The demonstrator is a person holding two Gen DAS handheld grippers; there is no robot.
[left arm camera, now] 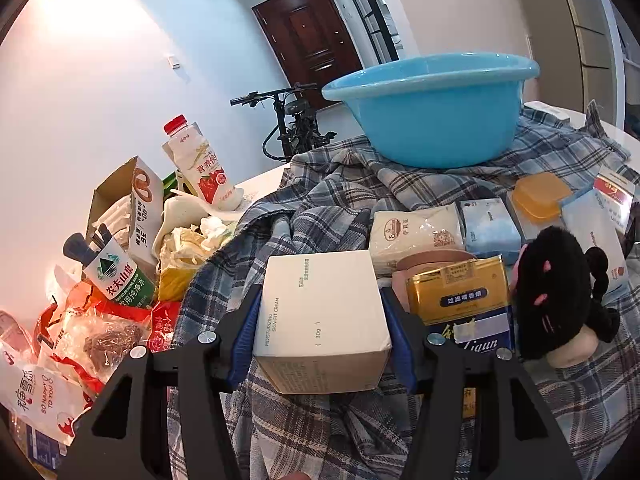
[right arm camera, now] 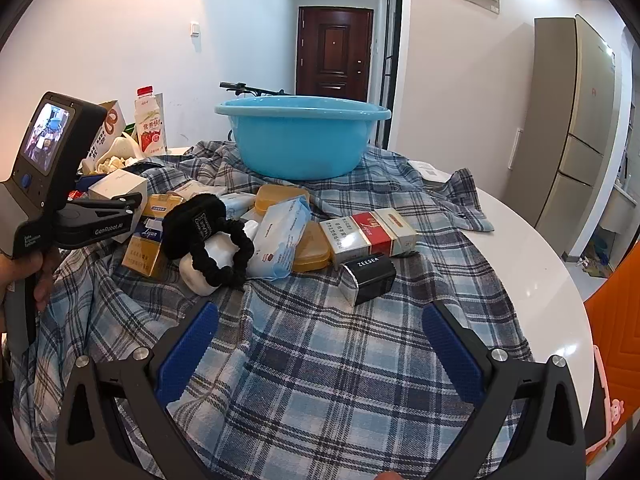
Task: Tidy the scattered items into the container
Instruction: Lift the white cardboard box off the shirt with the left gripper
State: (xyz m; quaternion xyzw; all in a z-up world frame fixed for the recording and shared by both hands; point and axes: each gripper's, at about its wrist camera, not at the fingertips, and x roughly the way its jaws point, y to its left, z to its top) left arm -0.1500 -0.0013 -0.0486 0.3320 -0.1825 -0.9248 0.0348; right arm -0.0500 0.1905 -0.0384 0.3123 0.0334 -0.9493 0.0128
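Over plaid cloth (right arm camera: 320,360) | left fingers (left arm camera: 394,332) clamp white cream box (left arm camera: 320,320) | right fingers (right arm camera: 188,348) wide, empty

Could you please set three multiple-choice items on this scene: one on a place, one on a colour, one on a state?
1. Where does the basin stand?
A. on the checked cloth, behind the scattered items
B. on the floor by the door
C. upside down on the fridge

2. What colour is the basin?
A. red
B. light blue
C. black

3. How are the two grippers?
A. both open and empty
B. left gripper shut on the white box, right gripper open and empty
C. right shut on a bottle, left open

Answers: 1 A, the basin rests on the cloth beyond the packs and boxes. 2 B, its wall and rim are light blue in both views. 3 B, blue pads press both sides of the white box, while only cloth lies between the right gripper's spread fingers.
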